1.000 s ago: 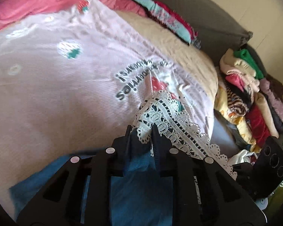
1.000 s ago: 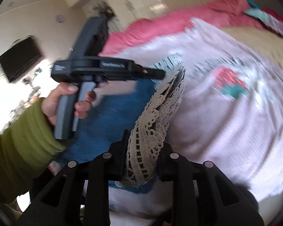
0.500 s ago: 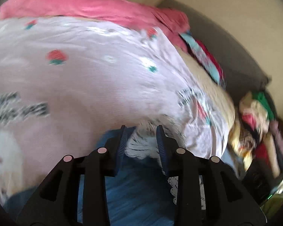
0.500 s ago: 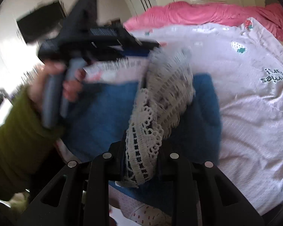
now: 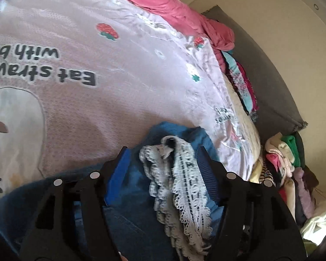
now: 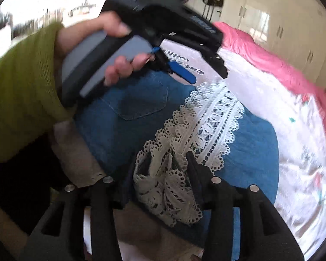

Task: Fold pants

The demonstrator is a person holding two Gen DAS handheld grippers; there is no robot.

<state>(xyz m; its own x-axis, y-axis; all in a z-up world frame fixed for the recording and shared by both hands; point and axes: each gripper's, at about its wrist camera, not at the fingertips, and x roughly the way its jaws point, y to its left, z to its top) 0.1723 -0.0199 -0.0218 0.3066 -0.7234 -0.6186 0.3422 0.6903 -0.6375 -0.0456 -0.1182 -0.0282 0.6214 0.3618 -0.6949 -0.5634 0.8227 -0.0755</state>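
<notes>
My left claw (image 5: 163, 163) now hangs open over the lace hem (image 5: 182, 187), lower centre, while my right claw (image 6: 163, 163) still pinches it, so the blue pants (image 6: 128, 117) lie folded on the bed (image 5: 97, 113).

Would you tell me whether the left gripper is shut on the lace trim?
No, the left gripper stands open, its blue pads wide apart with the lace trim lying loose between them.

Blue denim pants (image 6: 130, 117) – white lace trim (image 6: 215, 121), pink strawberry-print bedsheet (image 5: 123, 69)

Bright daylight, overexposed top left in right view; motion blur; fisheye-warped edges.
</notes>
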